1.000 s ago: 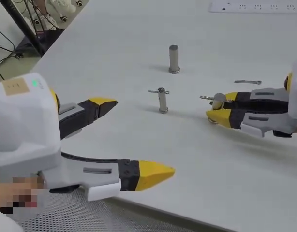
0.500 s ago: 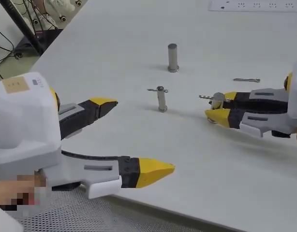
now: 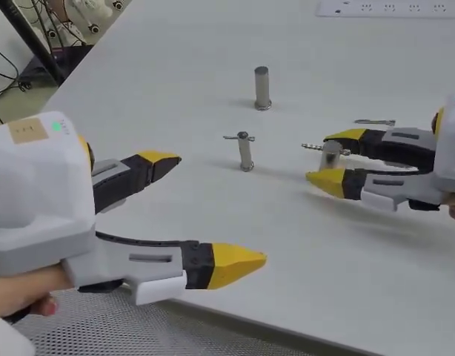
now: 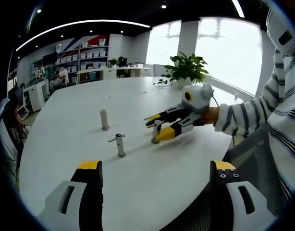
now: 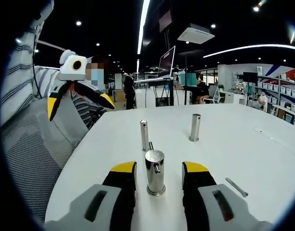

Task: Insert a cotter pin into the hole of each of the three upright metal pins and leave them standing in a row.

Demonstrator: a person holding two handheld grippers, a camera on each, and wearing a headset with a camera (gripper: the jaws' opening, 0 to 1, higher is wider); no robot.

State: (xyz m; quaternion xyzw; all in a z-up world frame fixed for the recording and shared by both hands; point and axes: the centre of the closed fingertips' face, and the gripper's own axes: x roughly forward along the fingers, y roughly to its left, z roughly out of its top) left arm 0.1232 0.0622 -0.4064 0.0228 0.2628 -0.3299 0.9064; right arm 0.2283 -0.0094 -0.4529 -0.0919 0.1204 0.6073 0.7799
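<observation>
Standing between the spread jaws of the right gripper (image 3: 318,158), the near pin (image 3: 332,157) has a cotter pin (image 3: 313,148) through its top. In the right gripper view there is a gap on each side of it, so the jaws are let go and touch nothing. The left gripper (image 3: 220,208) hangs at the counter (image 3: 213,59) edge, jaws wide apart and empty, well away from the work.

The middle pin (image 3: 246,154) also carries a cotter pin (image 3: 235,137). The far pin (image 3: 261,87) stands bare, and a loose cotter pin (image 3: 374,122) lies flat on the counter just beyond the right gripper. By this, two of three look done.

The upright pins look like smooth, stiff steel on a narrow foot, so they likely slip in a light grip and tip at a sideways nudge; the far one is best steadied low on its shaft. The loose cotter pin is thin, light wire lying flat, awkward to lift. It should probably be pinched at its head end, leaving the legs free to enter the hole.
</observation>
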